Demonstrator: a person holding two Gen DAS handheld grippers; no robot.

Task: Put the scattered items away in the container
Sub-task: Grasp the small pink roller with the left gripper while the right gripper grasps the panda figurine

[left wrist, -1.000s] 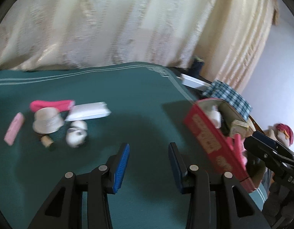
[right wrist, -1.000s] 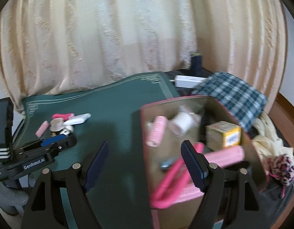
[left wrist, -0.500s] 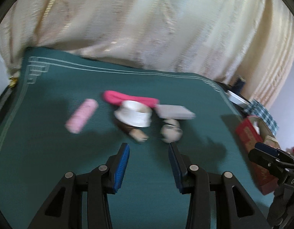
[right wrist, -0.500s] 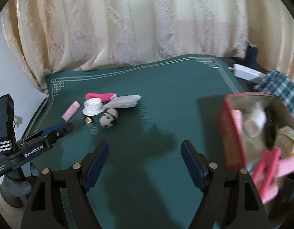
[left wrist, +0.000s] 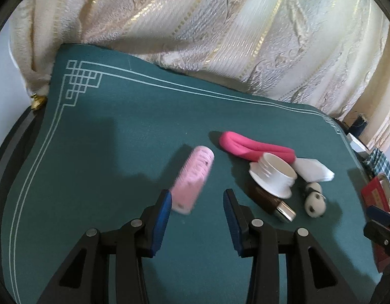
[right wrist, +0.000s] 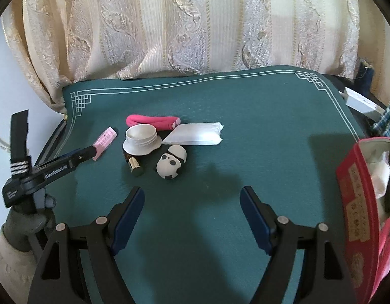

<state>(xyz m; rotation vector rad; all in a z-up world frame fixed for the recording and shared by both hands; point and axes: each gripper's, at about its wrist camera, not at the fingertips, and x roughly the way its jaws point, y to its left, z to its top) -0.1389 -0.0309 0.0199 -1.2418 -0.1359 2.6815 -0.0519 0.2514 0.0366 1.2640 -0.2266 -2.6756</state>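
On the green mat (right wrist: 245,116) lies a cluster of items: a pale pink hair roller (left wrist: 193,177), a hot-pink foam curler (left wrist: 253,147), a white screw cap (left wrist: 273,174), a white tissue packet (left wrist: 312,169), a panda figure (left wrist: 314,200) and a brown lipstick tube (left wrist: 273,202). My left gripper (left wrist: 198,202) is open, just short of the roller, whose near end lies by the left fingertip. My right gripper (right wrist: 192,197) is wide open over bare mat, short of the panda figure (right wrist: 172,162). The red box (right wrist: 356,190) with several items inside stands at the right.
A cream patterned curtain (right wrist: 195,25) hangs behind the mat. Off its right end are a white power strip (right wrist: 362,103) and a checked cloth (right wrist: 387,119). A gloved hand (right wrist: 30,217) holds the left gripper (right wrist: 91,152) at the mat's left edge.
Both grippers swung left, away from the red box and toward the scattered items. The left gripper closed in on the pink roller. Neither jaw opening changed.
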